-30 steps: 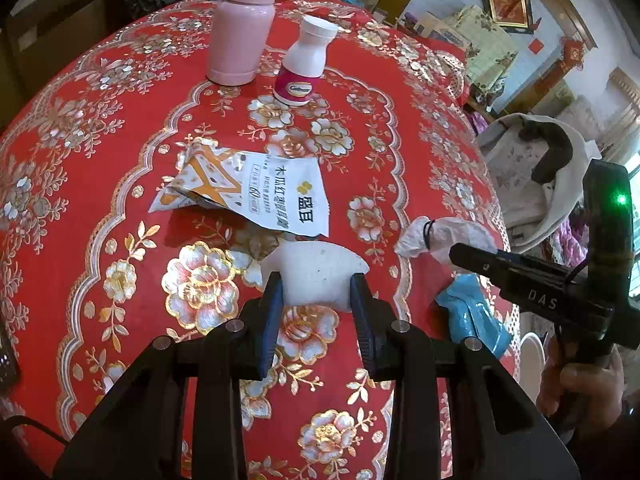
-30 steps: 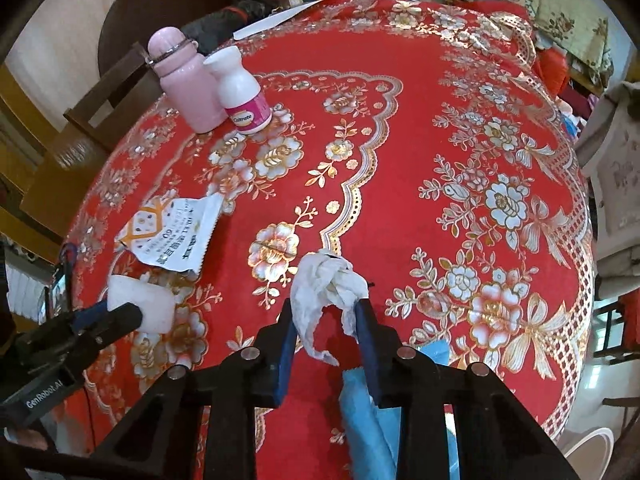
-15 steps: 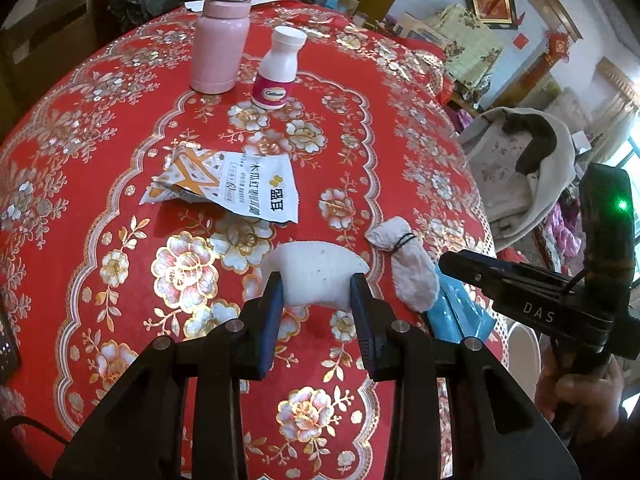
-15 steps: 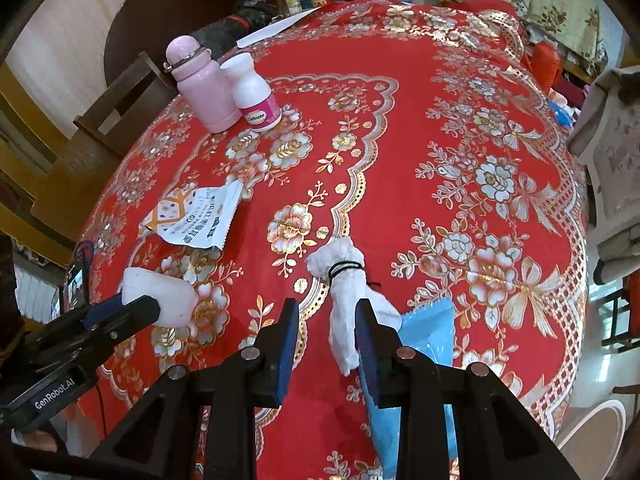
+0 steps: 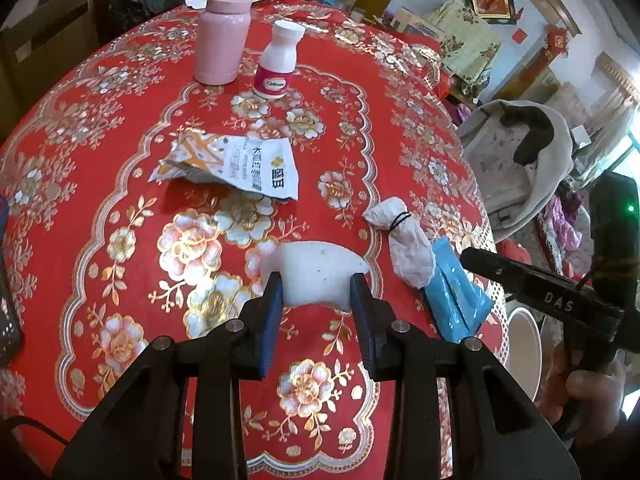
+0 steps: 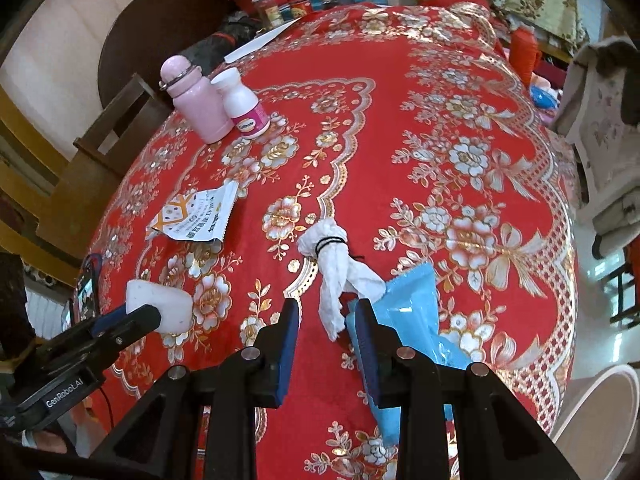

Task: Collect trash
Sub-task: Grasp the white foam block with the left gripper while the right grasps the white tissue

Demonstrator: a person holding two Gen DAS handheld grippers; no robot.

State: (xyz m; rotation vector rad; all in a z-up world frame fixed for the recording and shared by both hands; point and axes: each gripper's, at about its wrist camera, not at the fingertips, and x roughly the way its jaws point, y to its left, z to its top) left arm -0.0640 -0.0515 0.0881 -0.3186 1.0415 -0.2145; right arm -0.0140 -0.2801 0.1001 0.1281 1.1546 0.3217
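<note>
My left gripper (image 5: pixel 316 284) is shut on a white foam piece (image 5: pixel 316 268), held just over the red flowered tablecloth (image 5: pixel 120 128). A white tissue wad (image 6: pixel 332 264) tied with a black band lies stretched on the cloth. Its loose tail reaches into the narrow gap of my right gripper (image 6: pixel 326 308), and cloth shows on both sides of the tail, so the pads do not press it. A blue plastic packet (image 6: pixel 412 300) lies under the right finger at the table's edge. A torn white and orange wrapper (image 5: pixel 240 164) lies flat farther in.
A pink flask (image 5: pixel 224 36) and a white pill bottle (image 5: pixel 278 64) stand at the far side. A white bin (image 6: pixel 600 400) sits below the table's near right edge. A phone (image 6: pixel 86 288) lies at the left edge. A draped chair (image 5: pixel 520 160) stands to the right.
Both grippers drew back toward the table's near edge. The tissue, bunched between the right fingers a second ago, now lies stretched out with only its tail in the gap. The left grip is unchanged.
</note>
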